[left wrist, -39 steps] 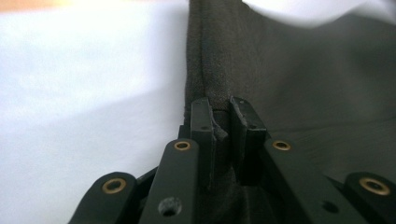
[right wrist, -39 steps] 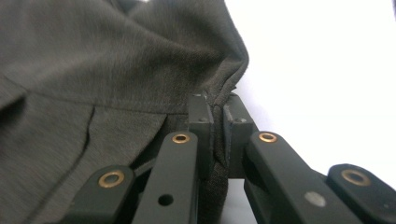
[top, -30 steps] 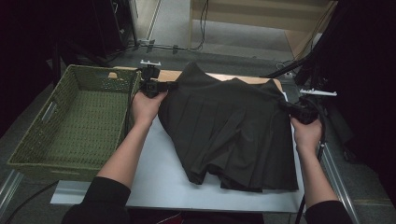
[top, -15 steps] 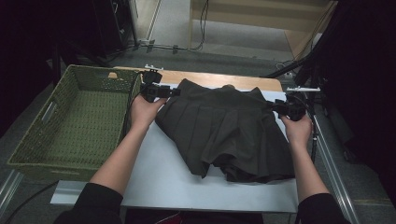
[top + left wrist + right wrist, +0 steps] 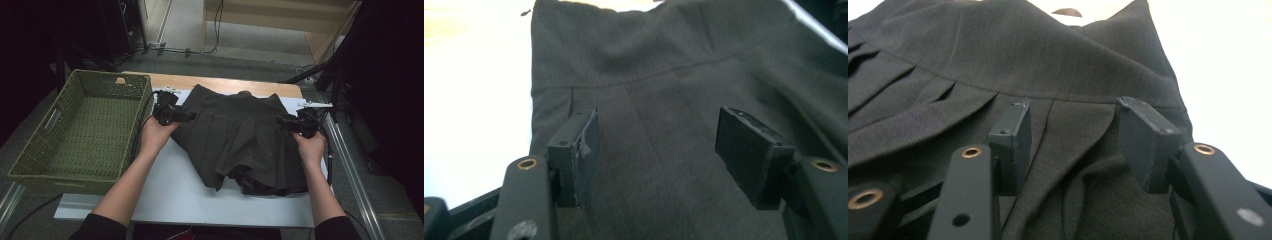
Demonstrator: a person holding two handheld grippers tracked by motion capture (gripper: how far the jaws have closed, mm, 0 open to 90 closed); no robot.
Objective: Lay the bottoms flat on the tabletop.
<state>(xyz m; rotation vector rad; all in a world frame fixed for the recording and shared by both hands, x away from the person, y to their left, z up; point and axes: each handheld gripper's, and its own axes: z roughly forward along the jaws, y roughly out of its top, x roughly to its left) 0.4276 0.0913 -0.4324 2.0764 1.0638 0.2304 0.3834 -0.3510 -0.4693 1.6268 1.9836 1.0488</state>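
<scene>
Skirt (image 5: 245, 142) lay flat on bench (image 5: 165, 190), waistband at far edge, beside basket (image 5: 80, 130); your left gripper (image 5: 192, 116) and right gripper (image 5: 280, 121) had just been opening, jaws spread, cloth beneath unpinched; you needed clean lift-off without snagging pleats.

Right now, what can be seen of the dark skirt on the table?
The skirt is dark, brownish-black woven cloth with a plain waistband at the far edge and pleats fanning toward the person. It lies mostly flat on the white table top, its near hem rumpled and folded unevenly. A green woven basket stands to its left. The left gripper and right gripper sit at its two side edges near the waistband; their jaws have just been opening and stand apart over the cloth, not pinching it.
</scene>
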